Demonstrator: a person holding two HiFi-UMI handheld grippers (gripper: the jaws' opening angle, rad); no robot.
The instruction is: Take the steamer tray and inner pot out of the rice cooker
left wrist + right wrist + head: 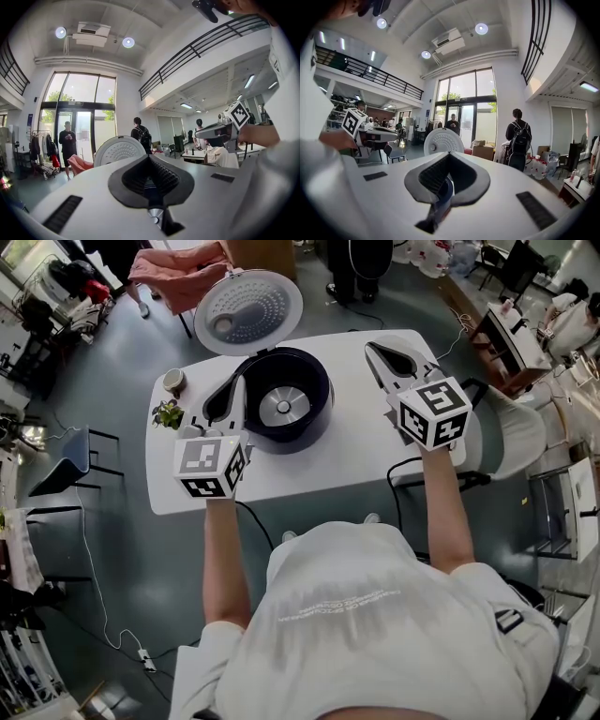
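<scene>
Rice cooker stands open on the white table, its perforated lid tipped back and a round metal disc showing at the bottom of its dark well. The steamer tray and inner pot cannot be made out in any view. Just beside the cooker's left rim the left gripper lies level, jaws pressed together on nothing. Off to the cooker's right, apart from it, the right gripper has its jaws likewise closed and empty. A small plant and a cup sit near the table's left edge.
</scene>
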